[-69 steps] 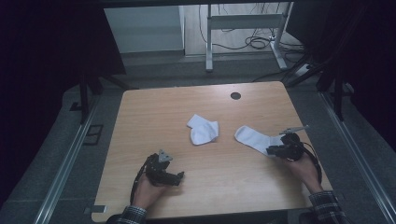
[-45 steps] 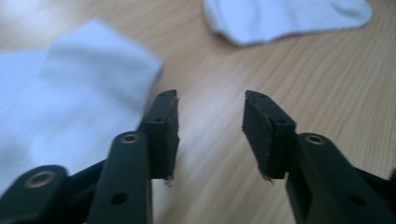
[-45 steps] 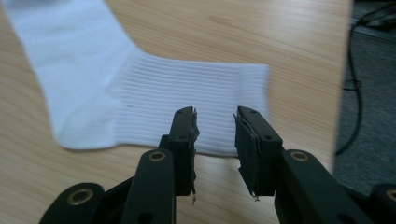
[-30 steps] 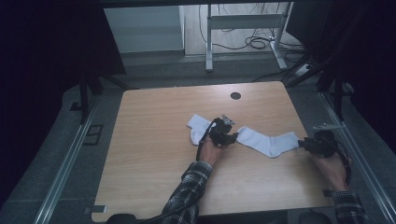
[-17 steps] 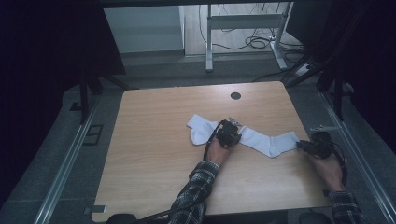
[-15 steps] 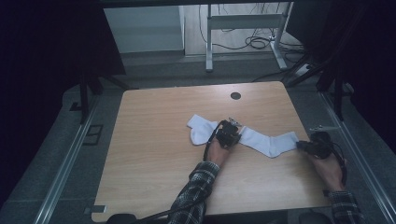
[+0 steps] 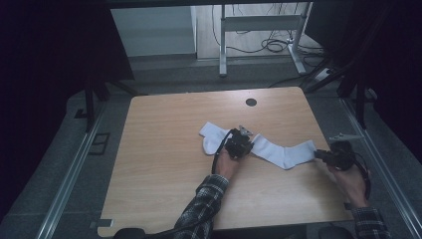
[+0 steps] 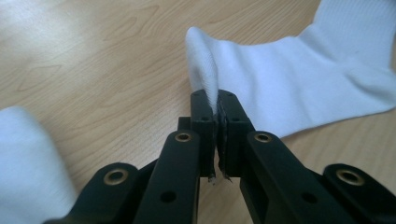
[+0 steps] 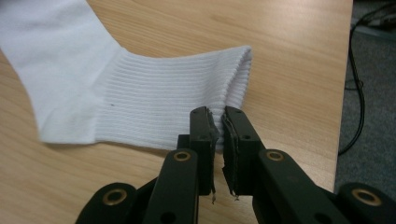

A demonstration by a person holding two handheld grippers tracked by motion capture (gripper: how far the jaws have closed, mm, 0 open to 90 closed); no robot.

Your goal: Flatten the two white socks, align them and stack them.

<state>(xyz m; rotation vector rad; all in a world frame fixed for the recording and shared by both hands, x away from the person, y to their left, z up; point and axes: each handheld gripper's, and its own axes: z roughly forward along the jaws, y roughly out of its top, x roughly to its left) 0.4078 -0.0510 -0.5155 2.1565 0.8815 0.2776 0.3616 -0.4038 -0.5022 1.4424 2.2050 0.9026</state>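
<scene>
Both ends of the right sock [image 7: 281,152] are gripped: left gripper [image 8: 215,112] clenched on its toe, right gripper [image 9: 217,122] on its cuff. Folded sock [image 7: 213,138], far left, not yet paired.

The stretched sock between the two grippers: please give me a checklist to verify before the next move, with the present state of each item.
1. Left gripper shut on the toe end of the stretched sock: ok, a fold of cloth is pinched between its pads.
2. Right gripper shut on the ribbed cuff: ok, the cuff's edge sits between the pads, though only a thin bite.
3. Sock lies flat between both grips: ok in the high view.
4. Second sock apart from the left gripper: cannot tell, it lies very close beside it.
5. Sock fully on the table: ok, but the cuff is near the right edge.
</scene>
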